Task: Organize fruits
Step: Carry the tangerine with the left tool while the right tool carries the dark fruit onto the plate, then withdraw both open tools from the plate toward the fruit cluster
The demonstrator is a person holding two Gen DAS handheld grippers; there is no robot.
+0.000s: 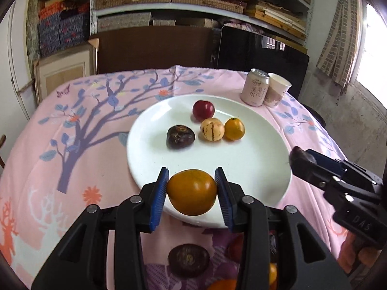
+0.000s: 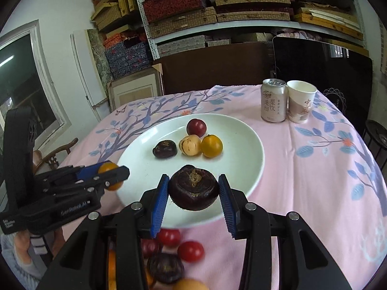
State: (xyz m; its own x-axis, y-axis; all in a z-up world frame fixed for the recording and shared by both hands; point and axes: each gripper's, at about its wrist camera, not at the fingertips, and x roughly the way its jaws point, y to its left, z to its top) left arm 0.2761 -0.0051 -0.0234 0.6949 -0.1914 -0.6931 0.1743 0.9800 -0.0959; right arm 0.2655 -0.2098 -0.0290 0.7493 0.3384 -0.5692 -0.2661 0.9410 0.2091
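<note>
A white plate (image 1: 254, 159) on the pink cloth holds a red fruit (image 1: 203, 110), a pale striped fruit (image 1: 212, 129), a small orange fruit (image 1: 234, 128) and a dark chestnut-like fruit (image 1: 180, 136). My left gripper (image 1: 192, 191) is shut on an orange tomato (image 1: 192, 192) above the plate's near rim. My right gripper (image 2: 193, 191) is shut on a dark purple fruit (image 2: 194, 191) above the plate (image 2: 241, 169). The left gripper (image 2: 111, 176) also shows in the right wrist view, at the plate's left edge.
A drink can (image 1: 255, 87) and a paper cup (image 1: 277, 89) stand at the table's far right. Loose fruits lie on the cloth below the grippers: a dark one (image 1: 188, 259), red ones (image 2: 191, 251) and orange ones. Shelves and boxes stand behind the table.
</note>
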